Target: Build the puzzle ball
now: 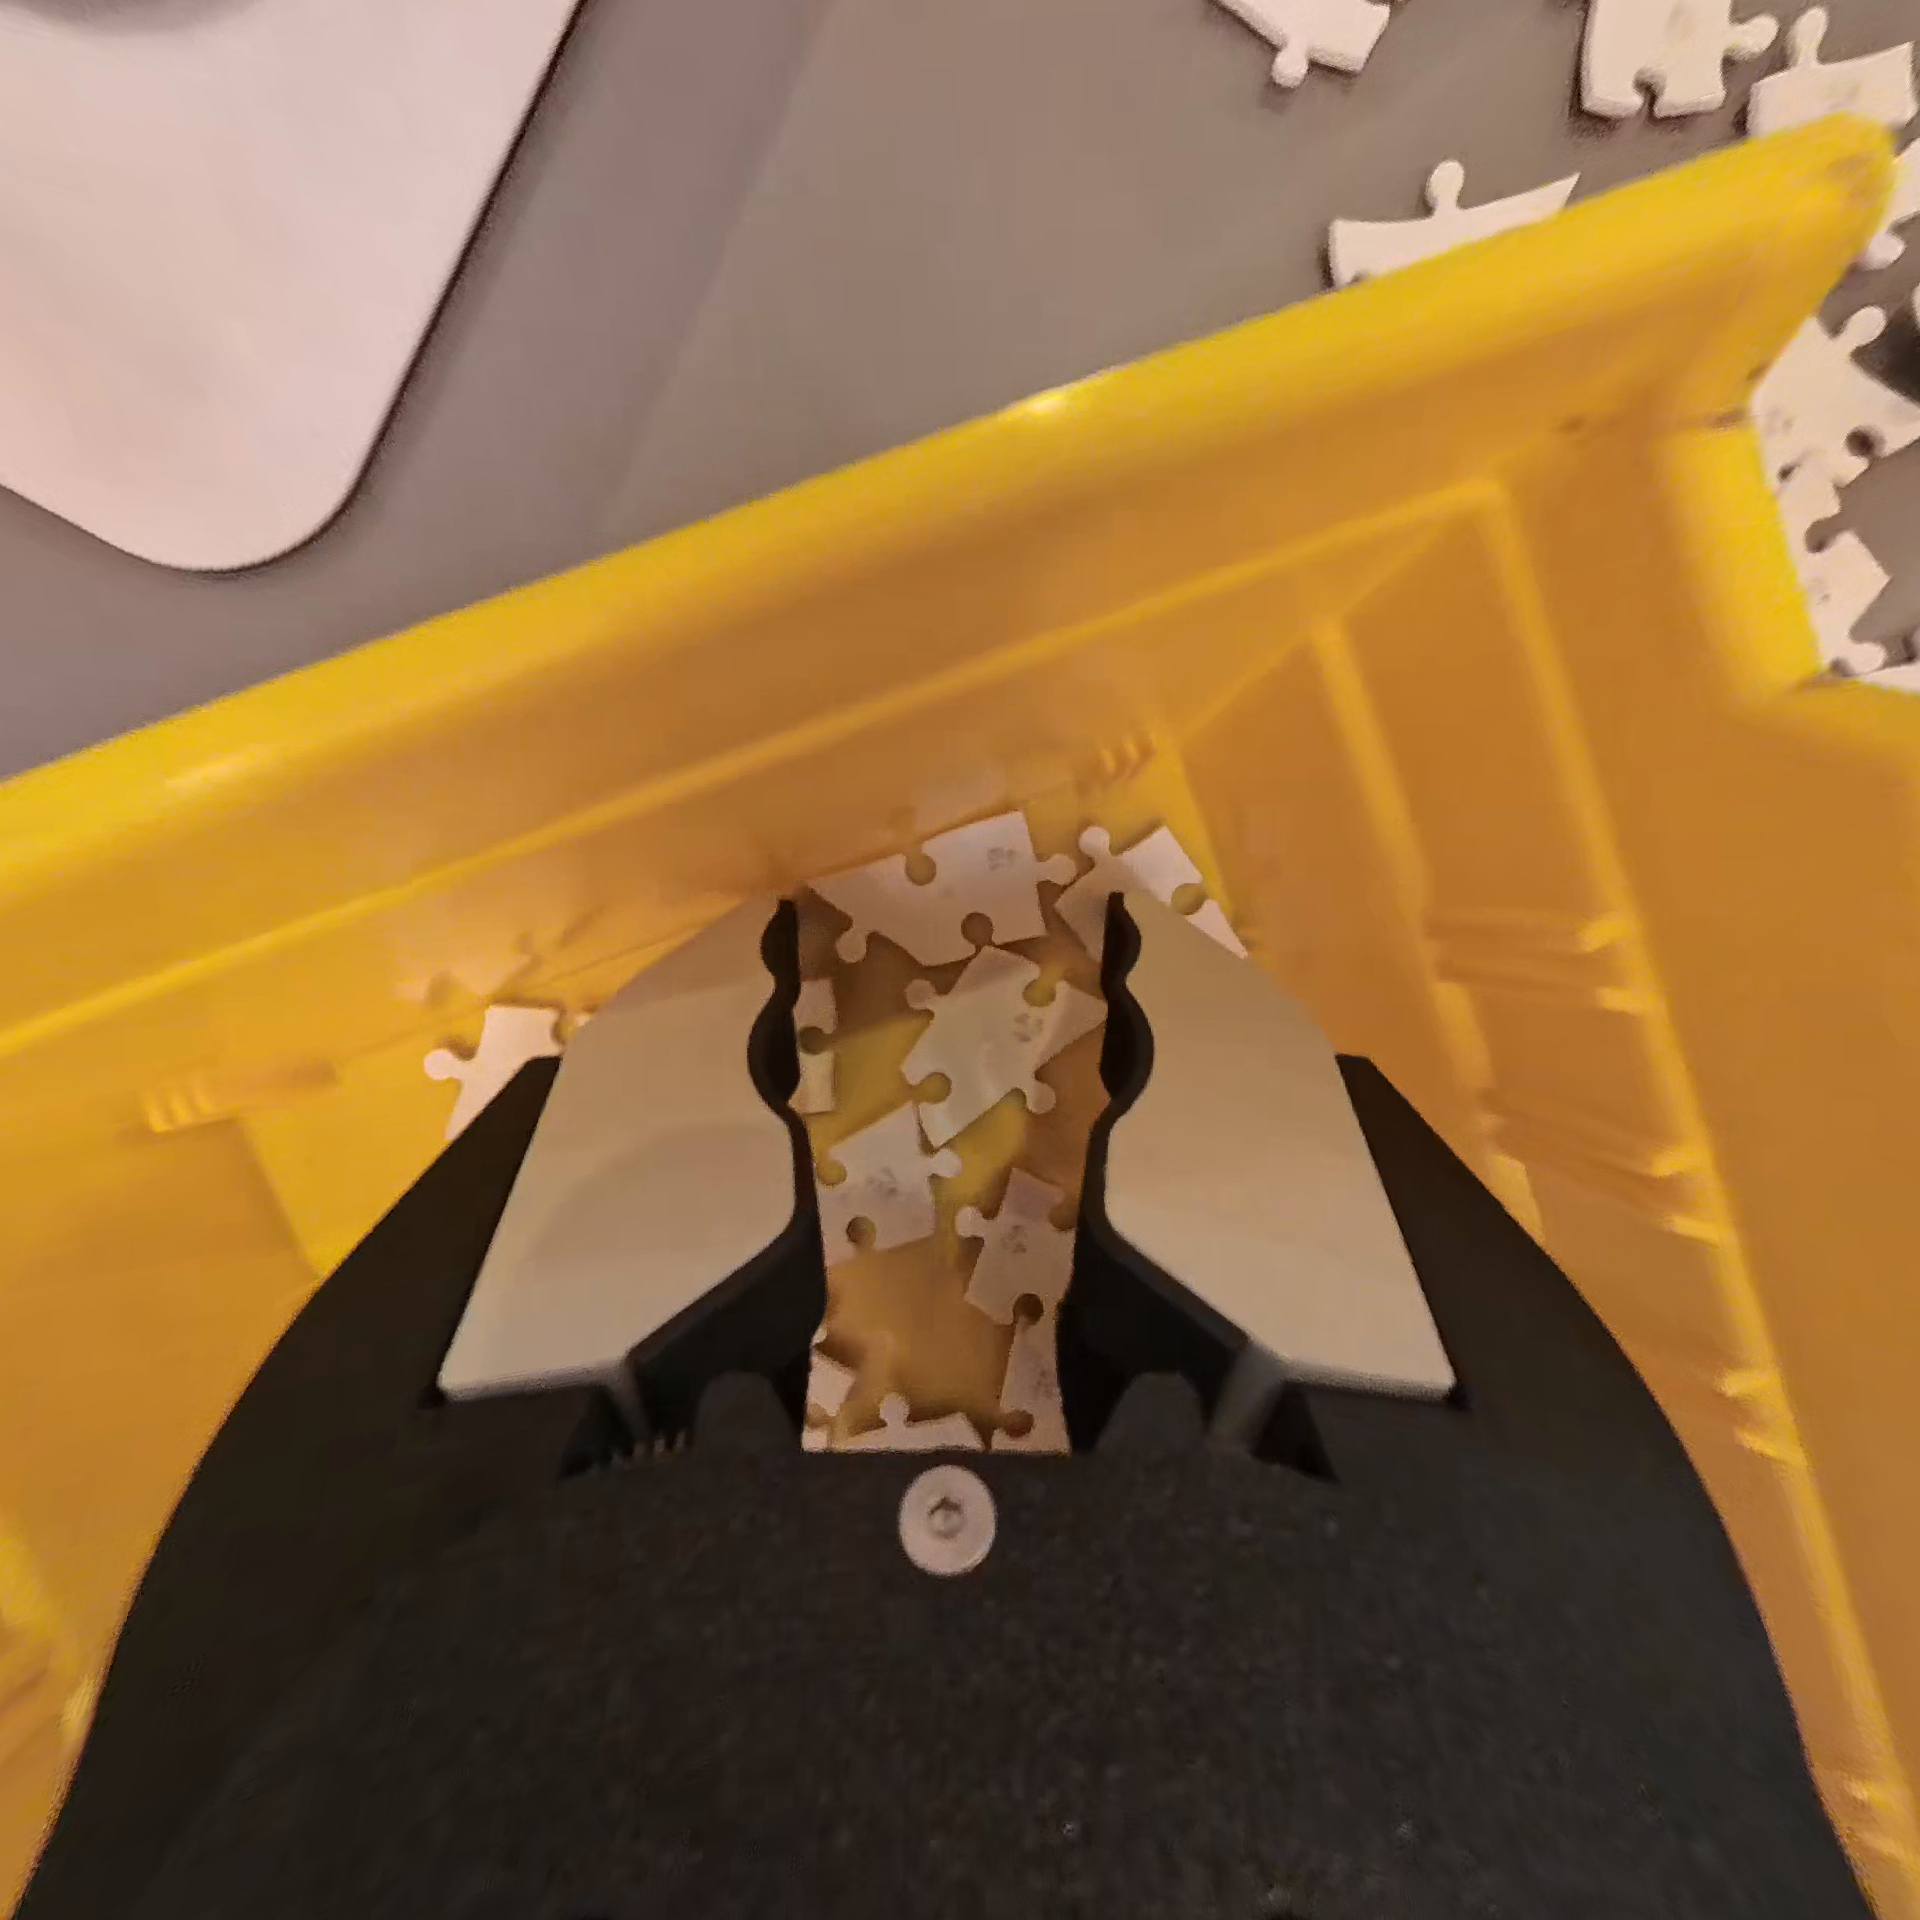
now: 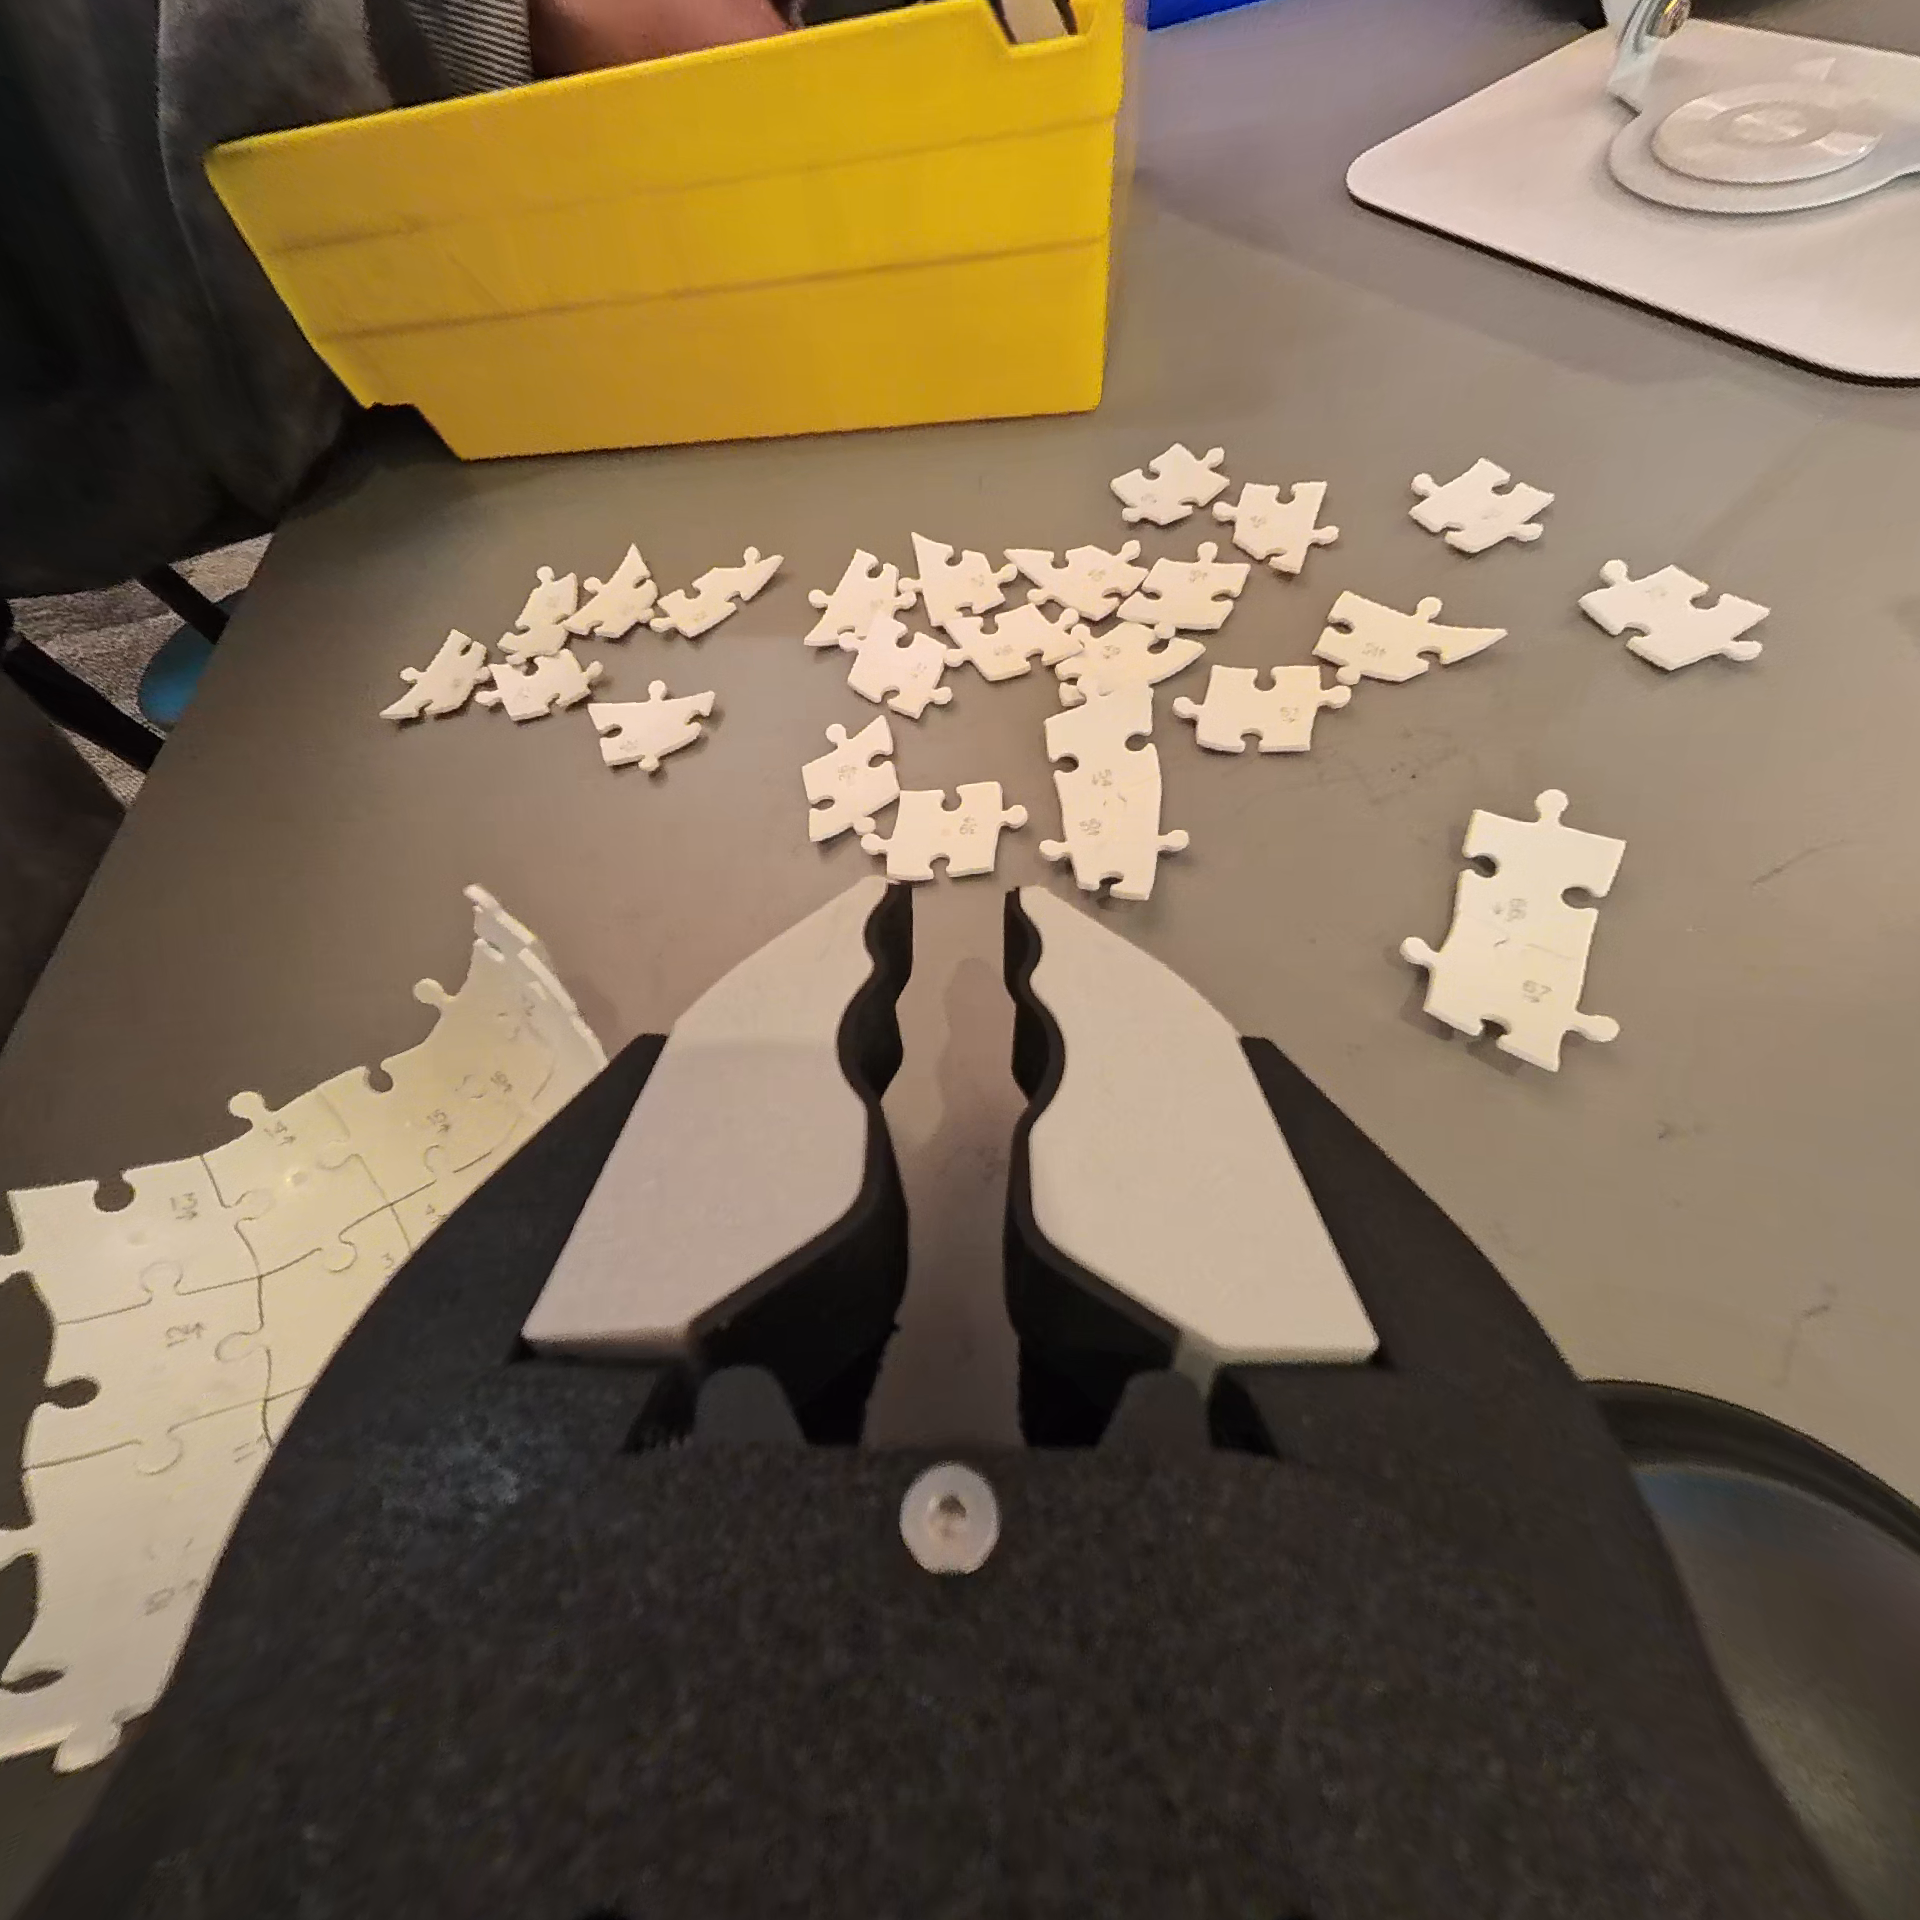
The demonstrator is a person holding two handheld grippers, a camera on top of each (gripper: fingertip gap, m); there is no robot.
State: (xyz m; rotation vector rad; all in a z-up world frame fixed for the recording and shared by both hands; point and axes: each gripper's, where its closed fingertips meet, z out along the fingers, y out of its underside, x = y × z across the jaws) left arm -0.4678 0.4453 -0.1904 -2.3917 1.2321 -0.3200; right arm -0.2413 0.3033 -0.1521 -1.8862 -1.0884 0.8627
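We are fetching pieces: our left tongs (image 1: 945,935) reach spread and empty into the yellow bin (image 1: 935,644), above loose pieces (image 1: 997,1039). Right tongs (image 2: 958,904) hover spread over the worktop (image 2: 1558,790); the partly built ball shell (image 2: 208,1278) lies beside. Next we must pinch one piece.

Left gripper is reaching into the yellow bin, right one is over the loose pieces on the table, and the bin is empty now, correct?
Not quite: the yellow bin isn't empty. The left wrist view shows white puzzle pieces inside it, between the left gripper fingers. The rest holds.
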